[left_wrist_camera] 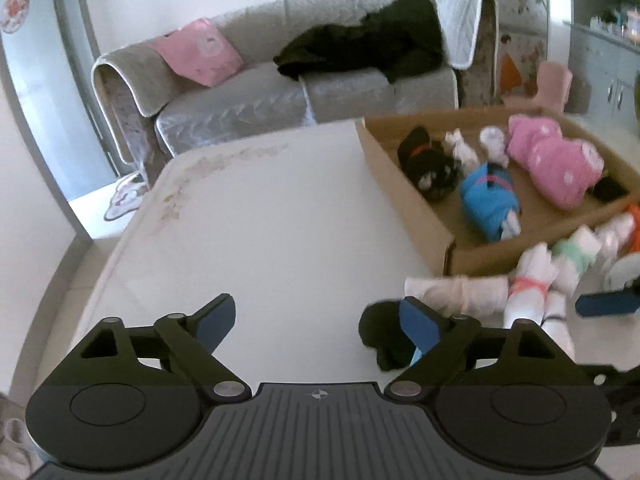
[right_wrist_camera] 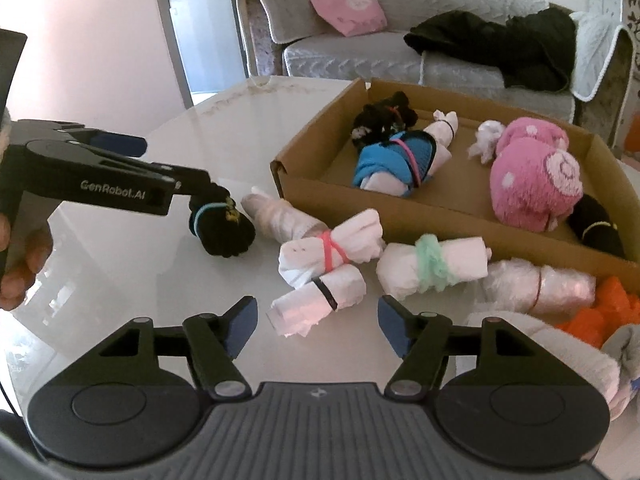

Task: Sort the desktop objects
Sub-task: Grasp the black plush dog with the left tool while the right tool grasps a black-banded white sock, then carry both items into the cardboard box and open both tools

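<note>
**Black sock roll lay off the left tool's right finger**

Left wrist view: the left tool was seen spread and empty; the black sock roll lay on the worktop against its right finger, not between the fingers.

Right wrist view: the right tool was spread, empty; the banded white roll lay just ahead, its axis slanting across the gap. The box stood beyond.

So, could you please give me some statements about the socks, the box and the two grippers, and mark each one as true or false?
1. The left gripper is open and holds nothing. True.
2. The black sock roll lies inside the cardboard box. False: it lies on the table, beside the box.
3. The blue sock bundle is in the box. True.
4. The right gripper is shut on the white roll with the pink band. False: it is open and that roll lies free on the table.
5. The pink spotted bundle is in the box. True.
</note>
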The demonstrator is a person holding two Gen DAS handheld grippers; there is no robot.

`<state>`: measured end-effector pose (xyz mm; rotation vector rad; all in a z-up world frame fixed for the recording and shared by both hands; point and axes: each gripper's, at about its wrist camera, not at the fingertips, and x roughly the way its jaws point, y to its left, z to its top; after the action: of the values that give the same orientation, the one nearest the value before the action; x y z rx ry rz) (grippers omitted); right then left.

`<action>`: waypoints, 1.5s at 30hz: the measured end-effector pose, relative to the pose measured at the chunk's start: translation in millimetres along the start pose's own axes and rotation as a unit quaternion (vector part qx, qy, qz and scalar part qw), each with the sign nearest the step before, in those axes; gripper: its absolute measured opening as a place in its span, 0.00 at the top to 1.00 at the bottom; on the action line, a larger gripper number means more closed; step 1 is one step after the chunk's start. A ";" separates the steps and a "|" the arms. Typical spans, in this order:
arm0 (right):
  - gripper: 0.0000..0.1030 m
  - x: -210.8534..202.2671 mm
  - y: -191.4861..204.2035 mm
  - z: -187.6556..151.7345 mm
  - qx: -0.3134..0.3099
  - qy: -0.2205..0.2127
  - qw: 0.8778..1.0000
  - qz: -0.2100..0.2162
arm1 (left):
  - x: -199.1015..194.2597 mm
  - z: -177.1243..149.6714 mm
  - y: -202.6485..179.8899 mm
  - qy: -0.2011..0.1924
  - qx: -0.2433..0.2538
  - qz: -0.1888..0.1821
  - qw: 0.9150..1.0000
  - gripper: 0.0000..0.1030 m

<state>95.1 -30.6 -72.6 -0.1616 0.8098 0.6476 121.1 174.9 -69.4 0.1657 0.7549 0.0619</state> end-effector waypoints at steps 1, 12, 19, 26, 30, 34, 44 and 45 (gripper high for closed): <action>0.38 2.0 0.7 -1.4 -0.001 0.001 1.000 0.000 | 0.5 -0.5 0.2 -0.002 -0.004 -0.001 1.000 0.09; 0.36 4.1 8.7 -6.5 -0.023 -0.006 1.000 -0.010 | 6.7 -3.3 8.6 0.022 -0.073 -0.063 0.995 0.05; 0.40 4.8 12.4 -8.3 -0.032 -0.014 0.999 -0.018 | 11.0 -1.8 1.1 0.030 -0.083 -0.094 0.992 0.05; 0.53 1.0 16.3 -11.7 -0.037 -0.024 0.999 -0.024 | 24.6 -9.1 -2.7 0.056 -0.099 -0.131 0.985 0.37; 0.58 -2.3 17.5 -13.9 -0.038 -0.025 0.999 -0.024 | 20.0 -11.5 -4.6 0.055 -0.089 -0.124 0.987 0.42; 0.66 -7.0 19.6 -17.5 -0.038 -0.025 0.999 -0.021 | 13.8 -13.4 -3.0 0.048 -0.085 -0.111 0.989 0.43; 0.73 -22.0 16.9 -26.1 -0.027 -0.026 0.999 -0.020 | -9.7 -12.6 0.9 0.035 -0.069 -0.104 0.992 0.43; 0.73 -27.1 17.3 -26.7 -0.028 -0.029 0.999 -0.019 | -14.1 -11.1 0.8 0.031 -0.063 -0.103 0.992 0.43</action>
<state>54.4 -39.6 -69.8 -0.2079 0.7312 0.6367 103.2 175.5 -67.6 -0.0358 0.8242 -0.0819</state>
